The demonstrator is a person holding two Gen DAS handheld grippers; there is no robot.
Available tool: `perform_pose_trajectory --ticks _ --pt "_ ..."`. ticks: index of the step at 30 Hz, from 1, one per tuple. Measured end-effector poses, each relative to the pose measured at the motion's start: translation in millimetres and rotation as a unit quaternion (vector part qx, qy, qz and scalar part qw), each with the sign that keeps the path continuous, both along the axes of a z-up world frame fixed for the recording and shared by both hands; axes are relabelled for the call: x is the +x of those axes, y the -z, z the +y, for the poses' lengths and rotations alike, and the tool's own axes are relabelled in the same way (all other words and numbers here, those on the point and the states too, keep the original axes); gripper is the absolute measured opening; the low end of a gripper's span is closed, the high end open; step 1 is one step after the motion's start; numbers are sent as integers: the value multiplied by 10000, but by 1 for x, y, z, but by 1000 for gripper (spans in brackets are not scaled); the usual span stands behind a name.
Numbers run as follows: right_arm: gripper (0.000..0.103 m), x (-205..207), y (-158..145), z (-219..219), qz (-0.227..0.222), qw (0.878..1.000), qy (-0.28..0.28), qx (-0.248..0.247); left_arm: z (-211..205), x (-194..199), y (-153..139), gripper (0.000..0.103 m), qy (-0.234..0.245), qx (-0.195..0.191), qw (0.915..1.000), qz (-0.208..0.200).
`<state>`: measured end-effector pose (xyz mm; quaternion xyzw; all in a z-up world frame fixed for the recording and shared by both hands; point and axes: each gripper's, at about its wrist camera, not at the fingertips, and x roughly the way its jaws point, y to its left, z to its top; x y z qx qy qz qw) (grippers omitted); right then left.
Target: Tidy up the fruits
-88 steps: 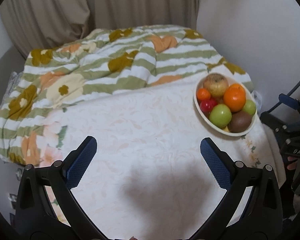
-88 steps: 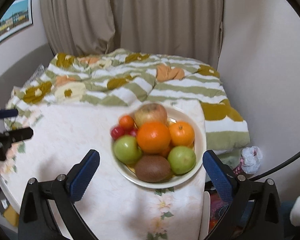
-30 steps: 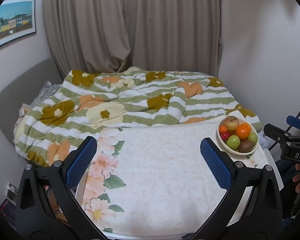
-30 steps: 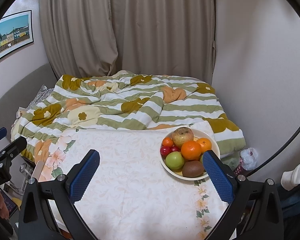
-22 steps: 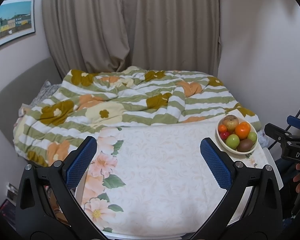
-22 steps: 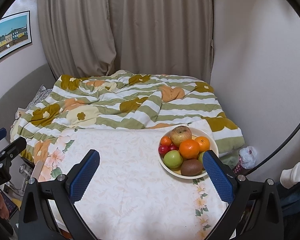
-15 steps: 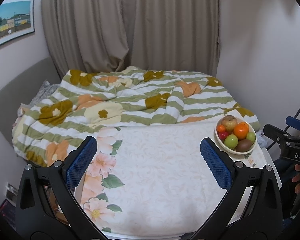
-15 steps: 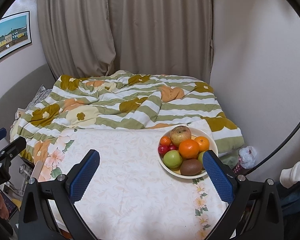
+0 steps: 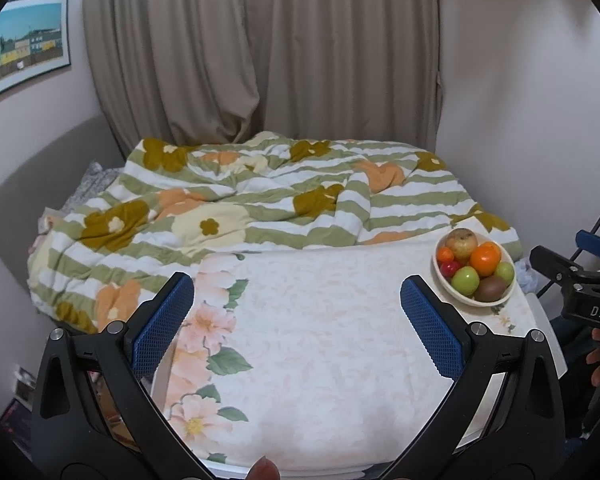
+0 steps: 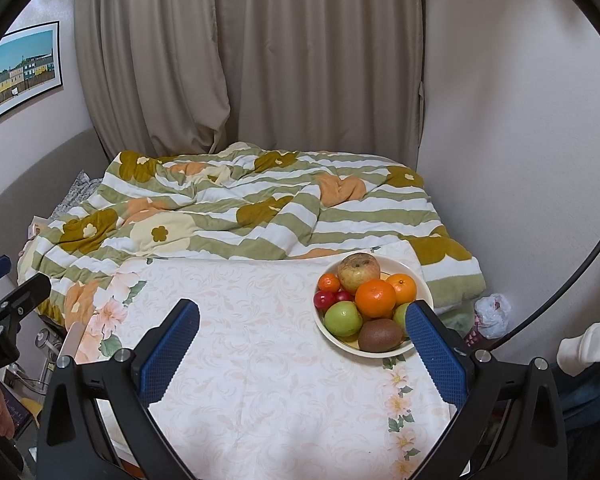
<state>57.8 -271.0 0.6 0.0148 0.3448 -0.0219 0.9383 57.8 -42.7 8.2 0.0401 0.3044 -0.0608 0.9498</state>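
A cream bowl [image 10: 419,276] of fruit stands at the far right of a table with a floral cloth [image 10: 260,340]. It holds a brownish apple [image 10: 358,271], oranges [image 10: 375,298], green apples [image 10: 343,319], a kiwi [image 10: 380,335] and small red fruits [image 10: 324,299]. The bowl also shows in the left wrist view [image 9: 440,276]. My left gripper [image 9: 296,292] is open and empty, held back above the table's near side. My right gripper [image 10: 302,320] is open and empty, its right finger just in front of the bowl.
A bed with a green-striped flowered quilt [image 9: 260,200] lies behind the table. Curtains [image 10: 260,60] hang at the back and a white wall [image 10: 520,120] is on the right. A small bag [image 10: 492,314] lies on the floor by the wall.
Both grippers have pulled back and up from the table since 2.9 s ago, so the bowl looks smaller. In the last second they barely move. Both stay open.
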Motion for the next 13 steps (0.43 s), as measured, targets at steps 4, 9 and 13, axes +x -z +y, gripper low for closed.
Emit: perform_pose_trajectory --ticks 4,9,13 --pt "103 -1 1 -1 12 10000 7 12 -2 -1 1 103 -14 88 10000 40" --pt "103 -4 2 -6 52 10000 31 26 -1 0 5 103 32 76 9998 166" --pt "103 -6 7 -9 104 9999 100 12 2 0 8 103 70 43 9997 209"
